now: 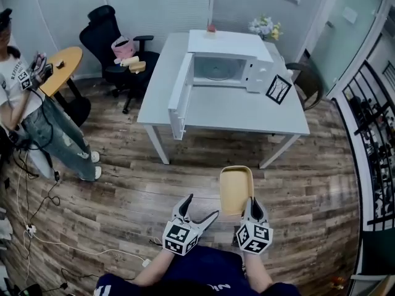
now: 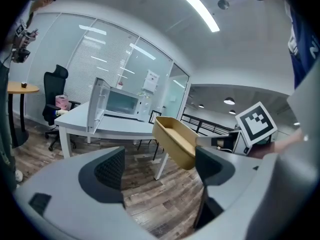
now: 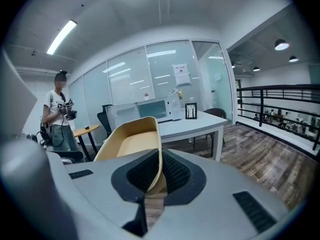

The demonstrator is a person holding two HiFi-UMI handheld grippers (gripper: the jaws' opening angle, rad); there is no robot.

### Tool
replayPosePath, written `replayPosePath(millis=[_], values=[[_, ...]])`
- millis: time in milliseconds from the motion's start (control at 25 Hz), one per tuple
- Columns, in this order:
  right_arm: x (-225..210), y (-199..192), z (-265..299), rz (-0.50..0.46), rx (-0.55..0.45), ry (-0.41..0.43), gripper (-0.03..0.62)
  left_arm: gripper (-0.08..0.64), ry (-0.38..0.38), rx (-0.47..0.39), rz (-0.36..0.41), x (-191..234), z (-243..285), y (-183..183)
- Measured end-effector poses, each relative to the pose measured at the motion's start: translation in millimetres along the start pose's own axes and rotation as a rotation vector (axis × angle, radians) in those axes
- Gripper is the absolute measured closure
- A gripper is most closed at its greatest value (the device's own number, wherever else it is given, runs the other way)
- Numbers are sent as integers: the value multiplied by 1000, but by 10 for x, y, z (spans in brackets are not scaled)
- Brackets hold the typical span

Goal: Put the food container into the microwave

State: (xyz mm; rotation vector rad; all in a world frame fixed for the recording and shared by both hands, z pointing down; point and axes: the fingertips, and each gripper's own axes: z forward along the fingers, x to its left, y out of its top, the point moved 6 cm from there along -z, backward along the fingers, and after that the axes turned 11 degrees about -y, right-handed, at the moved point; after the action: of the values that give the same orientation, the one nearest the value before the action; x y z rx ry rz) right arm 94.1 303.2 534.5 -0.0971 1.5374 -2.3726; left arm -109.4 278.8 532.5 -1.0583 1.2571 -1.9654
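Right claw (image 3: 159, 184) pinching food container (image 3: 131, 143) rim

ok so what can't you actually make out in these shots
- Near end of the food container: covered by the right gripper in the head view and by its jaws in the right gripper view.
- Panel markings on the microwave: too small in every view.
- Things on the black office chair: too small and blurred in the head view to name.
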Motion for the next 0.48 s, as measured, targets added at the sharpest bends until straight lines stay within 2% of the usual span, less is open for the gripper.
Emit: replayPosePath(millis=[240, 480], values=[[314, 290, 578, 7, -17, -57, 561, 133, -72, 16, 43, 666, 303, 404], [508, 532, 1013, 27, -51, -108, 561, 135, -125, 24, 81, 1161, 548, 668]])
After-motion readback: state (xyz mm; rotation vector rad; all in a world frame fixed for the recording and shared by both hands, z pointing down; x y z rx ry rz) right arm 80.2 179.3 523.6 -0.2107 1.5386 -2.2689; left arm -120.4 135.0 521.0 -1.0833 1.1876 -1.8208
